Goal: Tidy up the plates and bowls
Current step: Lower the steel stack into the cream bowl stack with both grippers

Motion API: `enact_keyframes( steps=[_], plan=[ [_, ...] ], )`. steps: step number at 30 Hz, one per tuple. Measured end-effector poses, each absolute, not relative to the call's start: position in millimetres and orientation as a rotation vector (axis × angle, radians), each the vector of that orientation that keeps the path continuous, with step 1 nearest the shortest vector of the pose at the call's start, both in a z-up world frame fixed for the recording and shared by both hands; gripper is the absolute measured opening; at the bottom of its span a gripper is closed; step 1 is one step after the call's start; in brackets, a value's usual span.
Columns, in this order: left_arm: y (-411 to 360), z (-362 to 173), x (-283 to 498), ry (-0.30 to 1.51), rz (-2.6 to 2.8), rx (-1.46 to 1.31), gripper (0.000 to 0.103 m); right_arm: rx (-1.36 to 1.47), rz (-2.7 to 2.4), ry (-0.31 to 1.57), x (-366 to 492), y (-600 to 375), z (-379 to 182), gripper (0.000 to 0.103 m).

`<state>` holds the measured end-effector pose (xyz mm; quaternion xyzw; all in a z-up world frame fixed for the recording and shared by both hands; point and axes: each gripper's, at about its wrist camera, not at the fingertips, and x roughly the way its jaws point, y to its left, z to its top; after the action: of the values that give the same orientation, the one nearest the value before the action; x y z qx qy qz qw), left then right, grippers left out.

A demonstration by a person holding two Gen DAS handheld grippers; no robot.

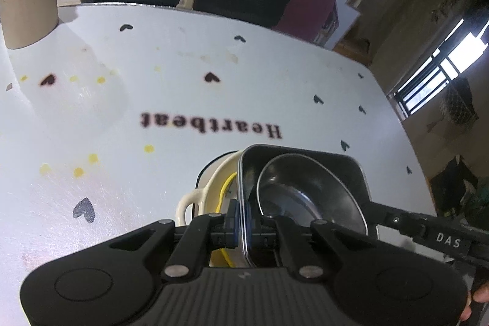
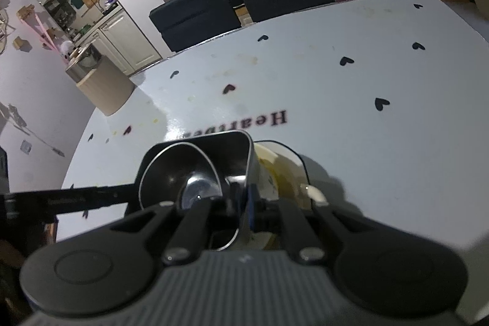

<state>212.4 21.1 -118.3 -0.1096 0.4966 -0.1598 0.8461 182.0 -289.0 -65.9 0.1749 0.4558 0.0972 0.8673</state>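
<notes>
While both pinch opposite rims of the steel tray point(image 1: 305, 156), each hand-held gripper point(image 1: 241, 219) point(image 2: 244, 203) seems fully clamped.

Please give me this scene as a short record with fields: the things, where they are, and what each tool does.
surface: white table with heart prints
tray: square metal tray, held over a cream dish
bowl: round metal bowl, inside the tray
left tool: shut on the tray's rim
right tool: shut on the opposite rim
canister: beige canister, at the far left of the table
</notes>
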Motion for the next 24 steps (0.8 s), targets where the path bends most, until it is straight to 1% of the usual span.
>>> enact_keyframes(
  steps=[24],
  plan=[
    [12.5,-131.8,218.3,1.097,-0.336,-0.152,0.004,0.343,0.189,1.036,193.0,-285.8,-79.3,0.006]
  ],
)
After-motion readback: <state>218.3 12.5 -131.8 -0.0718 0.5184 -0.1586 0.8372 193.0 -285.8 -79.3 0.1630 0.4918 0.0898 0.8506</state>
